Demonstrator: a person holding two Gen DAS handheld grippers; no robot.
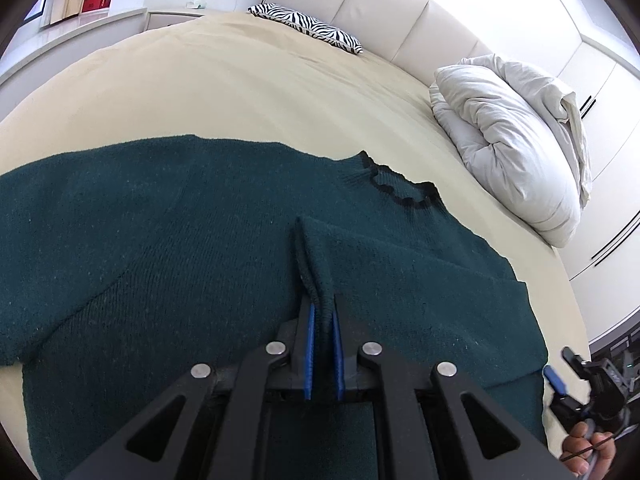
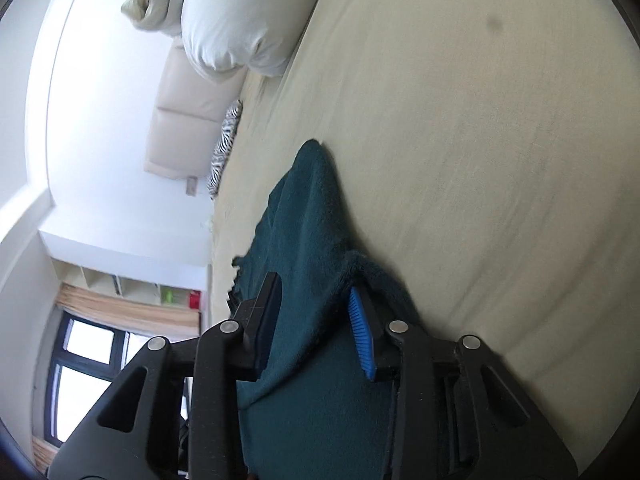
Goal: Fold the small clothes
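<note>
Left wrist view: the left gripper (image 1: 323, 320) is seen with its blue-padded fingers (image 1: 310, 344) drawn narrow, and a raised ridge of a dark green sweater (image 1: 160, 248) is pinched between them. The sweater is spread flat across the near part of a bed (image 1: 240, 92) covered by a cream sheet; its black-edged collar (image 1: 396, 188) lies to the far right of the pinched fold, and a sleeve is stretched out to the left. At the lower right edge the right gripper (image 1: 560, 384) is seen at the sweater's right border, held by a hand (image 1: 588, 448). Farther off, a rumpled white duvet (image 1: 512, 136) is piled at the right by the padded headboard (image 1: 384, 8), and a zebra-striped pillow (image 1: 308, 28) lies at the far side.

In the right wrist view, the right gripper (image 2: 316, 320) is shown with its fingers (image 2: 362, 336) set wide apart, and a thick bunch of the sweater (image 2: 312, 248) is held in the gap, touching both pads. Bare sheet (image 2: 480, 120) is seen to the right, and the duvet (image 2: 240, 20) lies far off.
</note>
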